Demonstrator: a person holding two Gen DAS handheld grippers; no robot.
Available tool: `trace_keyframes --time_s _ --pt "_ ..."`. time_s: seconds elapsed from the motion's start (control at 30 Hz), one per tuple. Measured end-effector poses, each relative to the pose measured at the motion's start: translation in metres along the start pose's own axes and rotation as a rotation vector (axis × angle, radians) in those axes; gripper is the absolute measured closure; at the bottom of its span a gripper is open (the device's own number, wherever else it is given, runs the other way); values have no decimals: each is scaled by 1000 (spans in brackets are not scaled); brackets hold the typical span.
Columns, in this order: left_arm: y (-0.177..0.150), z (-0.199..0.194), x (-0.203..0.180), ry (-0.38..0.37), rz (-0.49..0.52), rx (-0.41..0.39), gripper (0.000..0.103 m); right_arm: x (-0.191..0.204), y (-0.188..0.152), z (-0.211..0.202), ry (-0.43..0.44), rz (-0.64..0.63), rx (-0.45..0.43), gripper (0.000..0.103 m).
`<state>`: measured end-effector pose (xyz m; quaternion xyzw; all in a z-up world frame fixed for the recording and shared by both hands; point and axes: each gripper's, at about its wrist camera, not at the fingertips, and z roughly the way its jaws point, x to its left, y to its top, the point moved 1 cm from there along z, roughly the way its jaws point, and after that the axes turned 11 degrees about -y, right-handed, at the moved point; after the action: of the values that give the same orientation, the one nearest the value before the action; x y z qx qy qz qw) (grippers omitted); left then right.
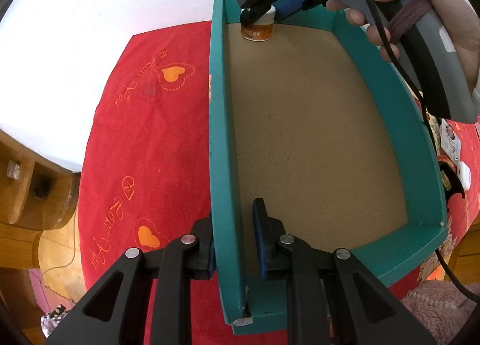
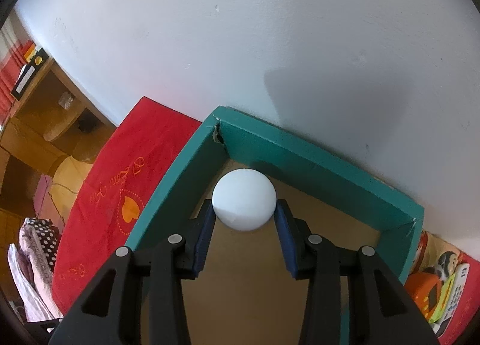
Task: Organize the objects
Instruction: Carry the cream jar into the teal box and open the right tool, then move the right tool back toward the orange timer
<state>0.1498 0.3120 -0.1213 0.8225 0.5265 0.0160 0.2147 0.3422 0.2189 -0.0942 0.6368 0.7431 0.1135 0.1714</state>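
Note:
A teal open box [image 1: 220, 135] with a brown cardboard floor lies on a red cloth. My left gripper [image 1: 232, 219] is shut on the box's near left wall, one finger outside and one inside. A small bottle [image 1: 258, 30] with a white cap and an orange label stands upright in the far left corner of the box. My right gripper [image 1: 268, 12], held by a person's hand [image 1: 420, 0], is shut on its cap. From the right wrist, the round white cap [image 2: 243, 199] sits between the blue pads of the right gripper [image 2: 244, 214], close to the box's corner walls [image 2: 315, 159].
The red cloth [image 1: 144, 135] with orange hearts stretches left of the box. A white wall [image 2: 240, 45] runs just behind the box. Wooden furniture [image 1: 30, 195] stands at the left. Small white items [image 1: 463, 175] and colourful toys [image 2: 435, 285] lie right of the box.

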Motion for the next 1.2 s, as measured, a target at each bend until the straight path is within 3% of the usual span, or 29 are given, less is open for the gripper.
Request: trace_keyframes --time_s 0.3,0.67,0.93,1.2 --pt "1 0 2 0 -3 -1 83 -7 -6 -29 36 3 -54 48" --pt "-2 -2 6 -1 4 -6 83 -46 -42 -98 95 67 -70 48" --pt "-4 -2 2 2 23 -4 83 -113 -100 -152 91 234 -61 48" --pt "-3 -2 -4 -3 36 -1 83 -179 -189 -148 -29 448 33 47"
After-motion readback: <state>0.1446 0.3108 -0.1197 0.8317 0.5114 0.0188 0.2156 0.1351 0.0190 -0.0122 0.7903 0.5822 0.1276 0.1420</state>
